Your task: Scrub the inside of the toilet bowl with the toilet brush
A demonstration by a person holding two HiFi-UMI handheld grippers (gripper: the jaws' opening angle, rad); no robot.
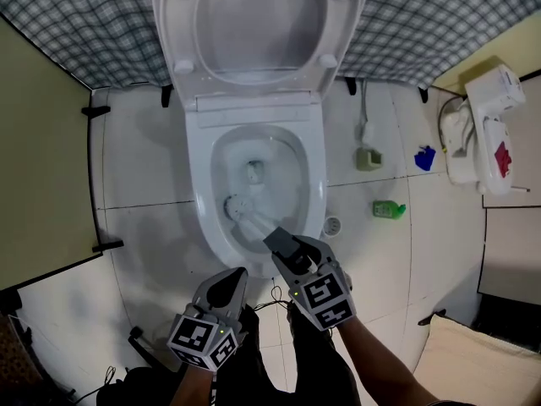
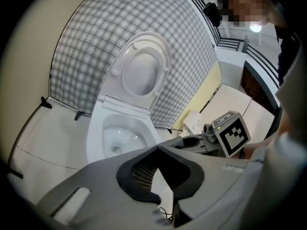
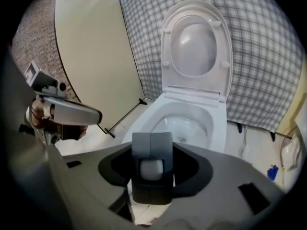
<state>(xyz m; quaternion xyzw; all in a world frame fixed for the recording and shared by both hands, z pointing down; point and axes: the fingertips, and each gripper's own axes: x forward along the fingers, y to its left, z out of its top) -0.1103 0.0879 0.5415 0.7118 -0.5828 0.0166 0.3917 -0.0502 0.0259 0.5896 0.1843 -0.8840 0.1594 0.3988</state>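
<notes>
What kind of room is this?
Probably a bathroom: there is a white toilet with its lid up, a toilet brush in the bowl, and a tiled floor.

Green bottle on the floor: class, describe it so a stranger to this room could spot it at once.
Find the white toilet mid-floor, then look at the tiles to its right in the head view. Just beyond the round floor drain lies the green bottle, the only bright green thing there.

Tiled bathroom: white toilet point(image 1: 254, 112), pale floor tiles point(image 1: 144, 163), checked wall covering point(image 1: 76, 24), green bottle point(image 1: 389, 210) on floor
</notes>
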